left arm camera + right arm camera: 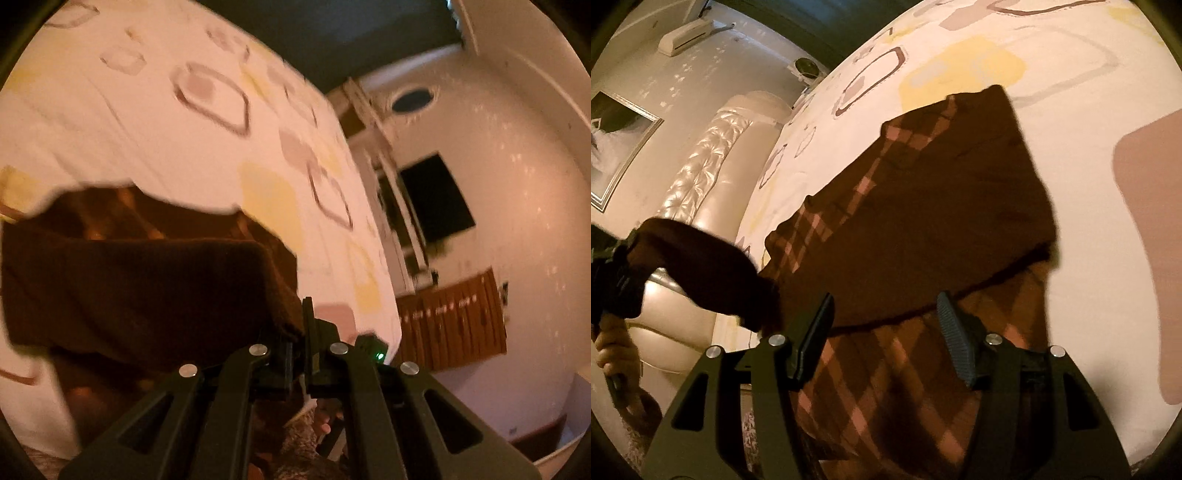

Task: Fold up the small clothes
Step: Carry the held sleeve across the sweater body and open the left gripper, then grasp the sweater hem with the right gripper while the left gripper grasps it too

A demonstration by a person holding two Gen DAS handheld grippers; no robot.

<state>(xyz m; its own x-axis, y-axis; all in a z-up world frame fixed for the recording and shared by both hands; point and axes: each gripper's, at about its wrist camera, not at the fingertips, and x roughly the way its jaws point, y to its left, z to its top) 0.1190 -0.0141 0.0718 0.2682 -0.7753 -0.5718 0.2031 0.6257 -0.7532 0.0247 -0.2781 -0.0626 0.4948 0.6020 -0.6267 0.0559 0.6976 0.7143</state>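
Observation:
A dark brown garment with an orange-brown checked pattern lies on the white patterned bedsheet. My left gripper is shut on a plain brown edge of the garment and lifts it off the bed. The right wrist view shows that same left gripper at the left, holding up a brown flap. My right gripper is open, its jaws wide apart just above the checked lower part of the garment.
The bedsheet has brown, grey and yellow shapes. A padded cream headboard stands at the left of the bed. A dark wall screen and a wooden panel are on the far wall.

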